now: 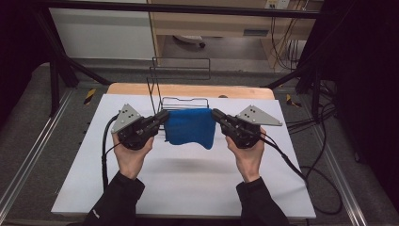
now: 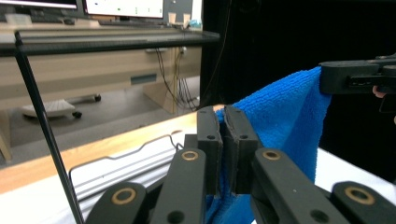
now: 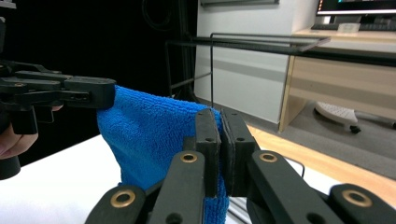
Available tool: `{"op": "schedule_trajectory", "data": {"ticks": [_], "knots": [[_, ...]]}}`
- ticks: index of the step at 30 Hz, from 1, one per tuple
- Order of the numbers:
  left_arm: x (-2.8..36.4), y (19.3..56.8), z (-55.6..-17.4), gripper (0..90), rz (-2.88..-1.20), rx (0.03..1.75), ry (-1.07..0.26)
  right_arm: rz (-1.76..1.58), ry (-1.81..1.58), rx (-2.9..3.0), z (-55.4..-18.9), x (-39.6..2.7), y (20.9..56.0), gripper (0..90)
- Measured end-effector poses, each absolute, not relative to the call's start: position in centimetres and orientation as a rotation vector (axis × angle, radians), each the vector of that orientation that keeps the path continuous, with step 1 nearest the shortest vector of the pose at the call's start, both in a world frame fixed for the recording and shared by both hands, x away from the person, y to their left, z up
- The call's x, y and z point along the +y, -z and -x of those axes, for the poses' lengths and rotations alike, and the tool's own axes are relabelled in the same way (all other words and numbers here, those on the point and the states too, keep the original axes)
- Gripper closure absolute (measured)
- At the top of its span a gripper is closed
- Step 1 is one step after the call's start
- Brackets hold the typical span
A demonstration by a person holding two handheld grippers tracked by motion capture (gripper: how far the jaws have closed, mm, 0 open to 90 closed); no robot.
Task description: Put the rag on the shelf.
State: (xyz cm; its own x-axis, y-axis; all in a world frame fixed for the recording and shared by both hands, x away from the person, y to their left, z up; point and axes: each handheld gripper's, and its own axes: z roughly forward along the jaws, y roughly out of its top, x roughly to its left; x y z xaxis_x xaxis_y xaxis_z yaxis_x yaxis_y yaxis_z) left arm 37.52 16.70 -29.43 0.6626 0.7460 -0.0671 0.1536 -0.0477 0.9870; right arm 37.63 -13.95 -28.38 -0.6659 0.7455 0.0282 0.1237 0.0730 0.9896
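You've got the pickup sorted: your left gripper (image 1: 162,117) and right gripper (image 1: 217,114) are each clamped on a top corner of the blue cloth (image 1: 190,127), which hangs clear above the white table (image 1: 188,188). Its long edge runs side to side, the loose end drooping down. Hanging it on the wire rack (image 1: 181,75) behind looks like what's left.

Wire rack (image 1: 181,82) close behind (perhaps touching), bare white mat (image 1: 188,179) in front
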Motion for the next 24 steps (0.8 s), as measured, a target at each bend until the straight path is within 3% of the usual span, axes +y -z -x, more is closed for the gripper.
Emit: {"op": "schedule_trajectory", "data": {"ticks": [24], "knots": [[17.5,25.8,-39.4,85.7,-1.466,0.746,-0.62,-0.794,-1.64,1.784,-39.2,-12.8,24.3,87.0]]}}
